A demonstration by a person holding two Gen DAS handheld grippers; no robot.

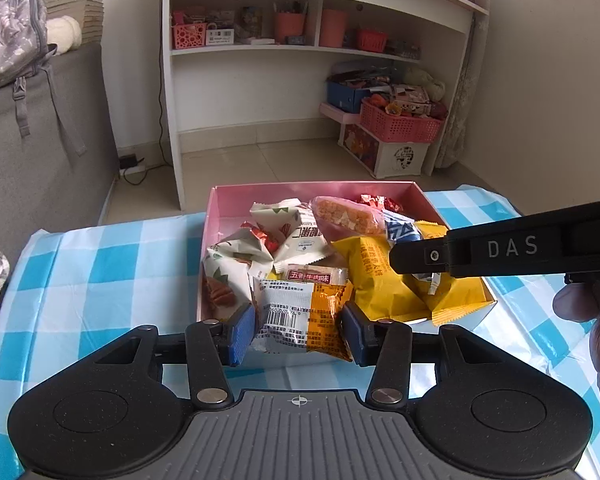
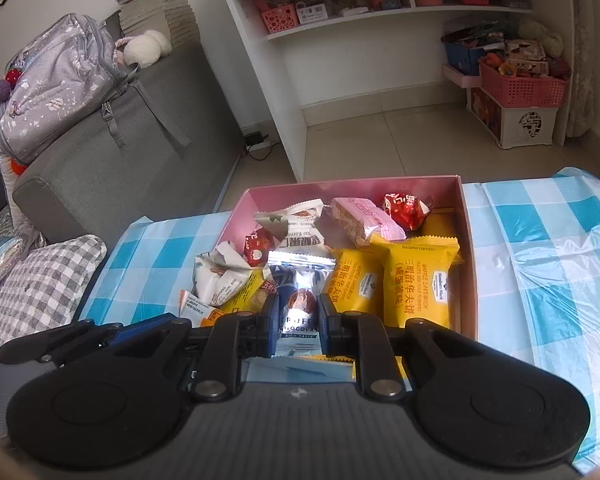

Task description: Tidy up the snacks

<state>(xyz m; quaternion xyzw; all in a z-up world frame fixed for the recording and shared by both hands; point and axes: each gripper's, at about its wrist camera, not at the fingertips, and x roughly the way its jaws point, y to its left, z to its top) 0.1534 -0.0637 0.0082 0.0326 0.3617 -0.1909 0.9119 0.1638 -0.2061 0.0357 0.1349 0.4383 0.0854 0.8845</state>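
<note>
Gripping a white-and-orange snack packet (image 1: 304, 318) between their blue pads, the left tongs (image 1: 298, 330) hold it at the near edge of the pink box (image 1: 216, 216), the packet's barcode side facing the camera and its top reaching over the snacks inside. The right tongs (image 2: 298, 322) are closed narrowly on a silver-and-blue chocolate packet (image 2: 298, 300), which stands upright between the pads just above the near end of the same box (image 2: 240, 208). The box sits on a counter (image 1: 100, 264) covered with a blue-and-white checked cloth and is already crowded: two yellow waffle packets (image 2: 416, 284) lie side by side along its right side, a pink-wrapped bar (image 2: 364, 220) rests at the far end beside a red foil sweet (image 2: 404, 208), and white pecan packets (image 1: 236, 264) are heaped on the left. In the left wrist view the right tongs' black body reaches in from the right over the yellow packets. Behind the counter stand a white shelf unit (image 1: 260, 52), a grey sofa (image 2: 140, 152) carrying a backpack (image 2: 60, 80), and a pink basket (image 1: 400, 124) on the floor.
</note>
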